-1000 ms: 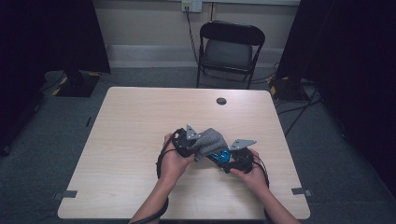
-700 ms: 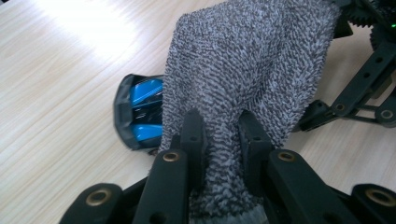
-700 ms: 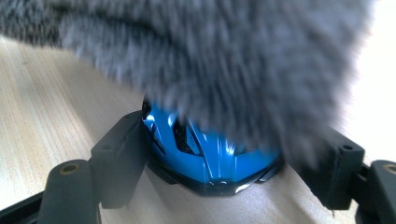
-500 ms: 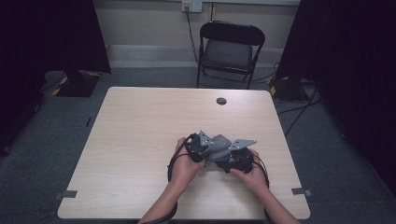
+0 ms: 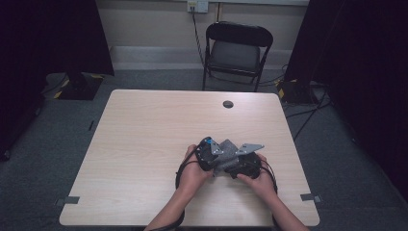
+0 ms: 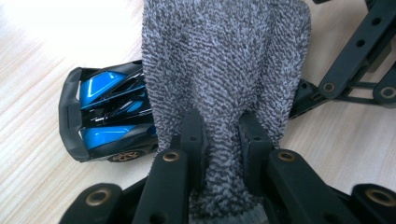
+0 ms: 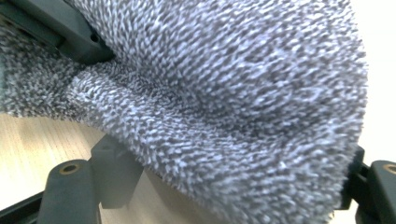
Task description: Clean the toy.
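Observation:
A grey knitted cloth [image 6: 224, 60] hangs from my left gripper [image 6: 222, 126], whose jaws are shut on its lower end. Under the cloth a blue and black toy car [image 6: 107, 112] lies on the wooden table [image 5: 144, 144], its front half hidden. From above, both hands meet at the table's front right, the left gripper [image 5: 216, 154] touching the cloth [image 5: 226, 148] beside the right gripper [image 5: 235, 166]. In the right gripper view the cloth [image 7: 233, 93] drapes over my right gripper [image 7: 233, 182]. Its jaws stand wide apart, and what lies between them is hidden.
A small round black object [image 5: 227, 104] sits near the table's far edge. A black folding chair [image 5: 235, 53] stands behind the table. Cables trail from both grippers over the front edge. Bare tabletop stretches across the left half.
My left hand has moved right and down with the cloth, closing in on the right gripper. The blue car seen earlier now lies under the cloth. The right hand has stayed still.

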Tool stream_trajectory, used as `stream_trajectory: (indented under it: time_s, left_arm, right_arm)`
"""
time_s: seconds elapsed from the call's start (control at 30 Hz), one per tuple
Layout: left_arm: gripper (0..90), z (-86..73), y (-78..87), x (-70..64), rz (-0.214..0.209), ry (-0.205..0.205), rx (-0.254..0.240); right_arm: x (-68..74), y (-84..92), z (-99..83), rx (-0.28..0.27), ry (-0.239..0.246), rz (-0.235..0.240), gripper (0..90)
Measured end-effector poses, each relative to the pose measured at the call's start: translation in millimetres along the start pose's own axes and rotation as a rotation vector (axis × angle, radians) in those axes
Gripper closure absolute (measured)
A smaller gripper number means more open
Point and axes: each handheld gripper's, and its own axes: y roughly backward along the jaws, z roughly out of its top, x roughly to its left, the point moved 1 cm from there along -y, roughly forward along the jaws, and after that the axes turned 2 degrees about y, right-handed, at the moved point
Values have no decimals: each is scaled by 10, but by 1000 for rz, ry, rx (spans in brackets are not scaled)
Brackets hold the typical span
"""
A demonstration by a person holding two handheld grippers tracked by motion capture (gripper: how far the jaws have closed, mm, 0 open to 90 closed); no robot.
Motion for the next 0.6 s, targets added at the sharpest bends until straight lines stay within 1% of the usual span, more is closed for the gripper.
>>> stream_trajectory:
  time_s: [0.03,0.27,0.3,0.33,0.43,0.53,0.6]
  left_arm:
    - [759,2,-1,-1,4,-8,6]
    - [759,41,-1,-10,30,-22,34]
    - [760,54,6,-1,39,-28,44]
    - [760,54,6,-1,39,-28,44]
    - [759,65,20,29,56,-33,58]
    - [759,67,23,42,55,-28,56]
    - [758,68,27,54,57,-34,57]
  right_arm:
    - [0,0,0,0,0,0,232]
    - [0,0,0,0,0,0,232]
    - [0,0,0,0,0,0,232]
    - [0,0,0,0,0,0,232]
    - [0,0,0,0,0,0,232]
    - [0,0,0,0,0,0,232]
    - [0,0,0,0,1,0,232]
